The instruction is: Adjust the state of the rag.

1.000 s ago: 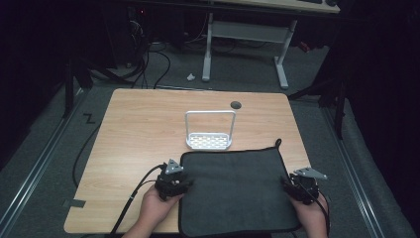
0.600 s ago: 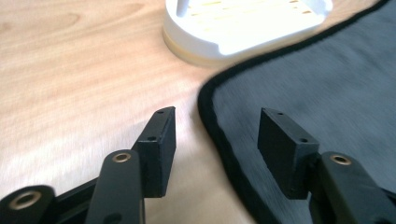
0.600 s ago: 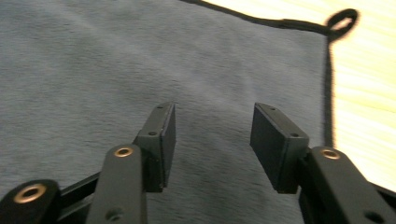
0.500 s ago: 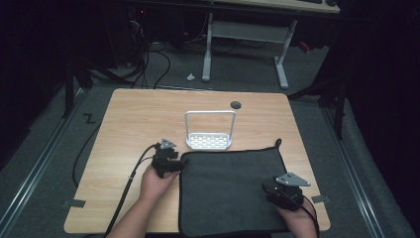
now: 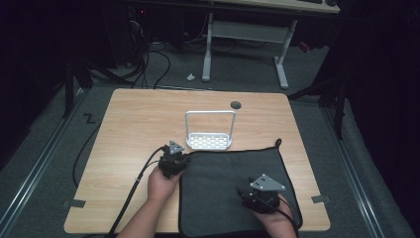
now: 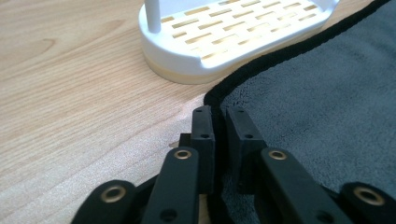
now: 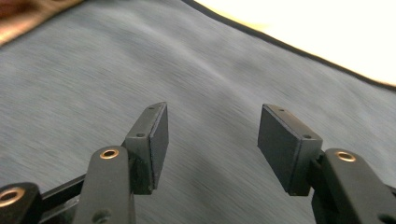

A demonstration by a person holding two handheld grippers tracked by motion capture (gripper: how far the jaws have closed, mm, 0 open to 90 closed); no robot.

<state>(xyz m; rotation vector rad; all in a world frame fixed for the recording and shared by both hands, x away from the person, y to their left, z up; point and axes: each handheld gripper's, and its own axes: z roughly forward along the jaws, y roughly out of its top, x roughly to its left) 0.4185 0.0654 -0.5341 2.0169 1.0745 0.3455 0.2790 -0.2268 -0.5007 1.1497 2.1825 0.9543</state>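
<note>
On wooden table (image 5: 133,134) | left gripper (image 6: 219,116) pinches grey fuzzy mat (image 5: 223,183) corner | right gripper (image 7: 212,140) fingers apart | white slotted rack (image 5: 209,140)

Each tool is black: the left tool (image 5: 171,161) and right tool (image 5: 261,197) carry a grey three-cornered plate on top (cables trail from both). Brass-coloured rivets stud the jaw links; forearms look bare, perhaps.
</note>
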